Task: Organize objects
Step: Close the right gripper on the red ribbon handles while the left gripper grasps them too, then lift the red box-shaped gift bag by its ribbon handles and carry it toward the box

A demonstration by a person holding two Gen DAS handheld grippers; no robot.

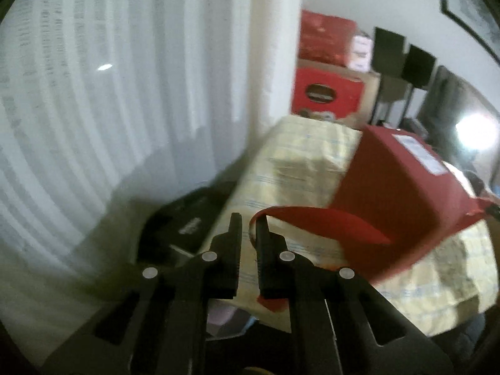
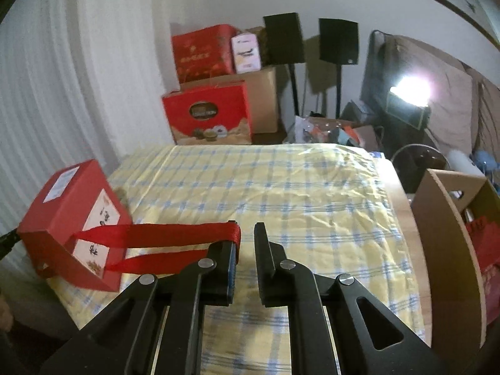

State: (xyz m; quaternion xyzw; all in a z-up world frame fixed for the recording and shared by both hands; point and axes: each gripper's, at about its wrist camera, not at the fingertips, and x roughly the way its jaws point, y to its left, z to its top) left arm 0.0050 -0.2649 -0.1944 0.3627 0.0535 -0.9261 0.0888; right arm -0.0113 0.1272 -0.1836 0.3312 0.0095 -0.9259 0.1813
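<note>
1. A red cardboard gift box hangs tilted over the checked bedsheet's left edge.
2. Left gripper pinches its woven ribbon handle.
3. Right gripper, jaws narrow, carries the other ribbon looped over one finger.

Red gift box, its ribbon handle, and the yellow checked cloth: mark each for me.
Red gift box (image 2: 65,206), right wrist view, on its top face.
Ribbon handle (image 2: 175,230), right wrist view, on the upper strap.
Yellow checked cloth (image 2: 281,187), right wrist view, on a bare middle patch.
</note>
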